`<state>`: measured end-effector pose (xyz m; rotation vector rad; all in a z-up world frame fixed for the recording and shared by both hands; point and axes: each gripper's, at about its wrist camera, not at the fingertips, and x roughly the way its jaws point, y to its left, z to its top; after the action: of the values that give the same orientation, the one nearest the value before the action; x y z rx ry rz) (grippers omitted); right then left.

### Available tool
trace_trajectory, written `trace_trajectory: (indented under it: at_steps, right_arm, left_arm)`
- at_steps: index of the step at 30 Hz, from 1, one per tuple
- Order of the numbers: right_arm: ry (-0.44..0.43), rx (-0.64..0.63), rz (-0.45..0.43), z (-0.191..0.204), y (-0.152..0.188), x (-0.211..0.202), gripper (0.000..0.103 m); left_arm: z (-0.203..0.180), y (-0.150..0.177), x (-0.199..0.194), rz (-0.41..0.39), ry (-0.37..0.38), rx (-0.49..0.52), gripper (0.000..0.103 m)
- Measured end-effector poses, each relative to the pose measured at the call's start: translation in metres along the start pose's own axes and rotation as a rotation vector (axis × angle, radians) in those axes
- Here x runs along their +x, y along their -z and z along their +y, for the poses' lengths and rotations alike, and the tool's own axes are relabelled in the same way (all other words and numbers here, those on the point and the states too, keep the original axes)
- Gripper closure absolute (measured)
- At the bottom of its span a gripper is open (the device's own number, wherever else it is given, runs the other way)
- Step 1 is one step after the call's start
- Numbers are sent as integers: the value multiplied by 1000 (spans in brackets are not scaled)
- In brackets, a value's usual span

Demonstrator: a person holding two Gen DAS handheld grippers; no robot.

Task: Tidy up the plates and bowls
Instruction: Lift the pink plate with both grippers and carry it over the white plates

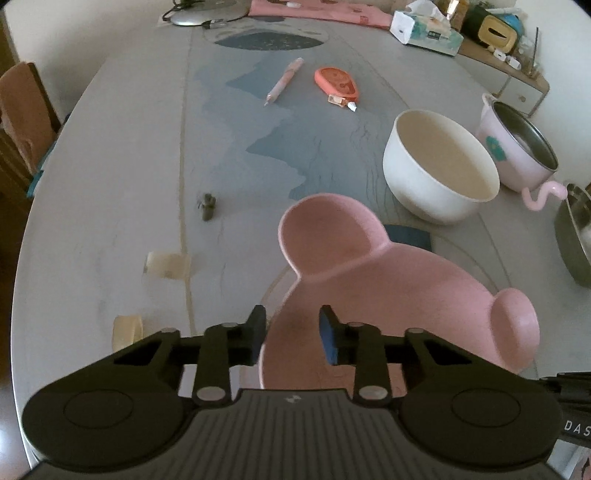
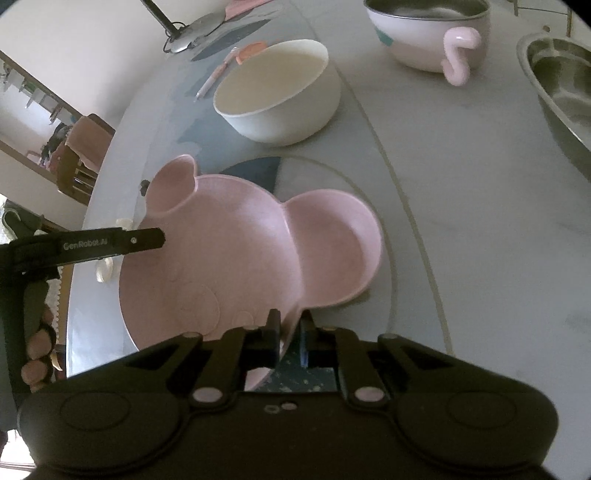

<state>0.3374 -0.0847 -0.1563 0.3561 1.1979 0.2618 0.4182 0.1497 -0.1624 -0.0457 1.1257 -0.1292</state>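
The pink plate [image 2: 236, 258], a mouse-head shape with two round ears, sits near the desk's [image 1: 110, 184] near edge, tilted up off the mat [image 1: 258, 147] rather than lying flat. The right gripper [image 2: 290, 338] has its jaws drawn narrow and clamped on the plate's near rim, one finger inside the rim and one outside. The left gripper [image 1: 291, 334] straddles the plate's opposite edge with its jaws fairly wide; its left finger is outside the rim and its right finger over the plate's floor, and neither pad appears to press the plate, though the rim is partly hidden there. In the right wrist view the left gripper's finger [image 2: 144, 240] reaches in over the plate from the desk's left side. Beyond the plate, toward the desk's right side, stands a white bowl [image 1: 441, 166], upright and apart from the plate. Just behind it is a pink pot [image 1: 517, 147] with a steel liner and a curled handle, and a steel bowl [image 1: 574, 243] sits at the right edge. Toward the far end lie a pen [image 1: 284, 81] and an orange tape dispenser [image 1: 336, 85], well apart from the dishes. A tissue box [image 1: 424, 29] sits at the far right corner. Two rolls of tape [image 1: 166, 264] rest near the desk's left side, with a small dark clip [image 1: 207, 206] beyond them.
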Motion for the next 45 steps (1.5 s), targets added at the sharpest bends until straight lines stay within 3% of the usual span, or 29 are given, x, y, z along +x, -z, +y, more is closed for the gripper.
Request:
trace_trajectory:
  at_steps: [4, 16, 23, 33, 45]
  right_arm:
    - [-2, -5, 12, -8, 1, -5, 93]
    - [-21, -99, 61, -35, 26, -54, 96]
    - [-25, -133, 47, -42, 52, -96, 96]
    - [-34, -121, -3, -66, 84, -158, 96]
    - [15, -45, -61, -136, 120, -220, 95]
  left_arm:
    - [-1, 16, -7, -8, -1, -46, 87]
    - [-17, 106, -46, -26, 77, -202, 90]
    - [-33, 141, -88, -69, 128, -239, 90]
    - [-102, 173, -148, -109, 120, -139, 90]
    - [-187, 216, -166, -88, 187, -66, 90]
